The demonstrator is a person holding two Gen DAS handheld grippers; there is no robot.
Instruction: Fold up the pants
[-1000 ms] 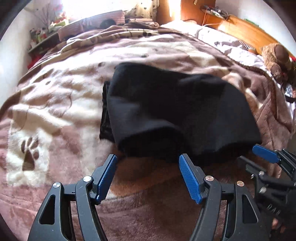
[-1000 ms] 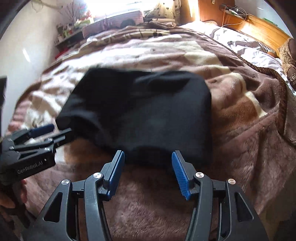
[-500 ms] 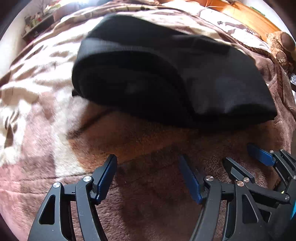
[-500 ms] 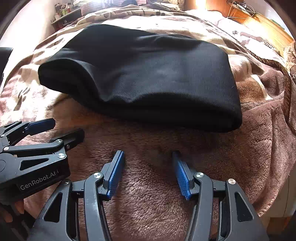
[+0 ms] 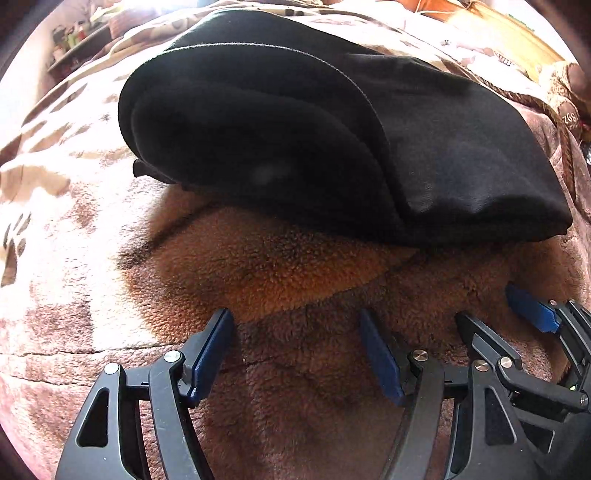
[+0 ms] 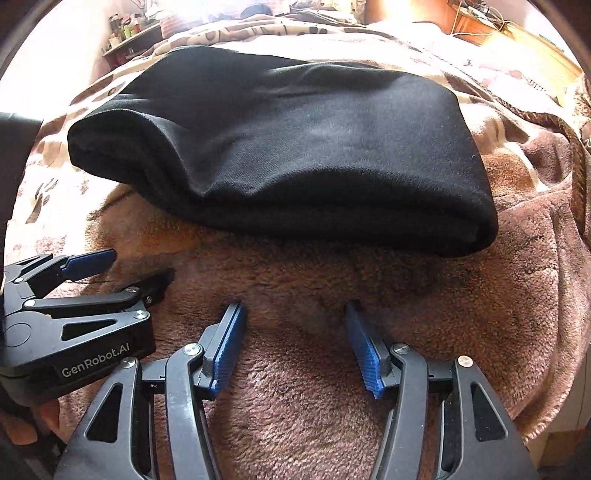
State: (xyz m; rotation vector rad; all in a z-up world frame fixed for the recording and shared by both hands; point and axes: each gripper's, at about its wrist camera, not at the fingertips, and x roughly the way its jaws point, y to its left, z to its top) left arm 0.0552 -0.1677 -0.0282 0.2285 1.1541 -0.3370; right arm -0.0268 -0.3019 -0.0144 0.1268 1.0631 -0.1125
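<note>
1. Your left gripper [image 5: 297, 350] sits low over the blanket [image 5: 280, 406], jaws spread wide, nothing between the blue pads [image 5: 210, 354]. The tips point at the near edge of the pants but stop short of it.
2. Your right gripper [image 6: 293, 343] is likewise spread and empty, pads [image 6: 364, 354] just above the brown pile. In the left wrist view it shows at the lower right [image 5: 517, 314]; in the right wrist view the left one shows at the lower left [image 6: 122, 273], marked "GenRobot.AI". The two tools are side by side, close together.
3. Between both grippers and the garment lies a bare strip of fuzzy brown blanket, orange-brown where the light hits.
4. The black pants [image 6: 295, 155] lie folded into a thick bundle on the blanket, straight ahead of both grippers. The near edge is a rounded fold; neither gripper touches it.
5. From the left wrist view, the bundle's left end [image 5: 229, 129] gapes: the top layer arches up over the layers beneath, showing a curved seam edge.
6. Beyond the pants, the blanket turns to a cream-and-brown paw-print pattern [image 5: 14, 243].
7. Far right: a wooden headboard [image 6: 546, 48] and pale bedding. Far left: a shelf of small items [image 6: 129, 33], too blurred to name.
</note>
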